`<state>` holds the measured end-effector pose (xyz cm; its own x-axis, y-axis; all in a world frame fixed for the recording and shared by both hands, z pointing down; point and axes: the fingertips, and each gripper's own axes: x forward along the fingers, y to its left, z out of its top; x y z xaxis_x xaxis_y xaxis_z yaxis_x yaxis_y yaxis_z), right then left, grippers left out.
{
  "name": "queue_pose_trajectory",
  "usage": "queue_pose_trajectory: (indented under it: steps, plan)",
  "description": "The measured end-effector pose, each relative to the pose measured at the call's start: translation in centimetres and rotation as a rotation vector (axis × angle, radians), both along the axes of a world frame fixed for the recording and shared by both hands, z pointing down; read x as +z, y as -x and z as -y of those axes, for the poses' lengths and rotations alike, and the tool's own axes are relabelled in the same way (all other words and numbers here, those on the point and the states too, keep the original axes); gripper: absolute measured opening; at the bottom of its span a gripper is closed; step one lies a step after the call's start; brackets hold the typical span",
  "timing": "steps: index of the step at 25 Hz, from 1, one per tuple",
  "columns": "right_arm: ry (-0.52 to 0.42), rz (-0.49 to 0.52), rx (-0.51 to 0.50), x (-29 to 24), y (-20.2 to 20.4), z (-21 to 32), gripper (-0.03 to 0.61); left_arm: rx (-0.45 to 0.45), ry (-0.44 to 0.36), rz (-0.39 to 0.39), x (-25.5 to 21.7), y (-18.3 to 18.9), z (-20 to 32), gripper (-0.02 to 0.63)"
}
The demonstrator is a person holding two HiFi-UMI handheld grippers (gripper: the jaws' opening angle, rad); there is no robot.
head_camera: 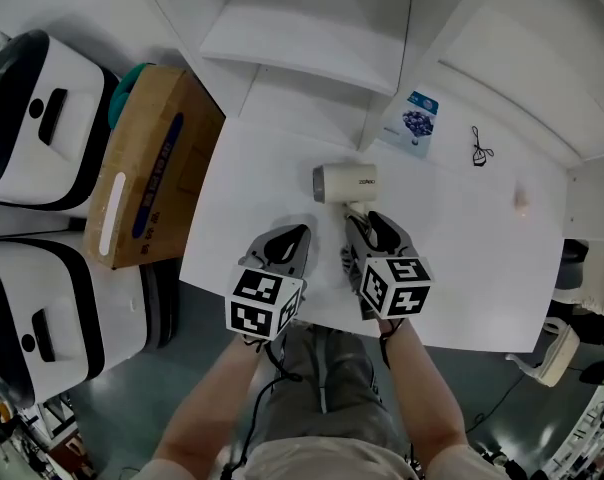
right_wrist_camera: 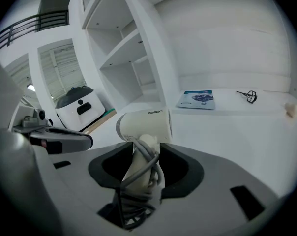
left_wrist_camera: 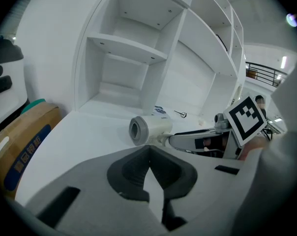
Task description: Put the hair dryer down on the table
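Right gripper (right_wrist_camera: 141, 154): jaws clenched on the handle of the hair dryer (right_wrist_camera: 147, 124), whose cord (right_wrist_camera: 141, 181) is wound round that handle.
Left gripper (left_wrist_camera: 149, 167): jaws pressed together with nothing between them, just beside the right one.
Hair dryer: barrel lies crosswise, low over the white desk (head_camera: 252, 168) ahead of both grippers; I cannot tell whether it touches.
Beyond: booklet (head_camera: 414, 122) farther back on the desk; cardboard box (head_camera: 152, 168) beside its left edge.

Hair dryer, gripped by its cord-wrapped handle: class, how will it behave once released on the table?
The hair dryer, round-barrelled, may roll slightly, but its jutting handle should stop it. The cord wound round the handle probably helps the right gripper hold, though loops could slip.
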<state>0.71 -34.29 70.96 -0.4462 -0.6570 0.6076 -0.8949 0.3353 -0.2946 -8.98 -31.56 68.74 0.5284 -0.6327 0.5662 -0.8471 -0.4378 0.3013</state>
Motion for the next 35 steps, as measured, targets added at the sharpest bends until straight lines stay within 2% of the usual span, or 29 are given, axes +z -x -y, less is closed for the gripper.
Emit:
queue_pose_trajectory:
  steps: [9, 19, 25, 28, 31, 35]
  plan:
    - [-0.036, -0.013, 0.007, -2.1, -1.4, -0.2, 0.178, -0.009, -0.010, 0.009, -1.4, -1.1, -0.7, 0.013]
    - [-0.149, 0.021, 0.015, -10.4, -3.8, -0.3, 0.178, -0.038, -0.097, 0.018, -7.9, -1.4, -0.4, 0.012]
    - [-0.258, 0.106, 0.013, -19.1, -4.2, -0.6, 0.176, -0.062, -0.173, 0.017, -13.5, -0.9, 0.1, 0.014]
    - [-0.337, 0.118, -0.005, -23.9, -4.2, -0.9, 0.172, -0.064, -0.226, 0.014, -16.9, -0.8, 0.2, 0.013]
    - [-0.410, 0.130, -0.003, -28.2, -4.3, -1.2, 0.100, -0.070, -0.297, 0.009, -21.2, -0.5, 0.2, 0.012]
    - [-0.490, 0.142, -0.017, -33.2, -4.2, -2.2, 0.080, -0.061, -0.410, 0.005, -27.4, -0.5, -0.2, 0.014]
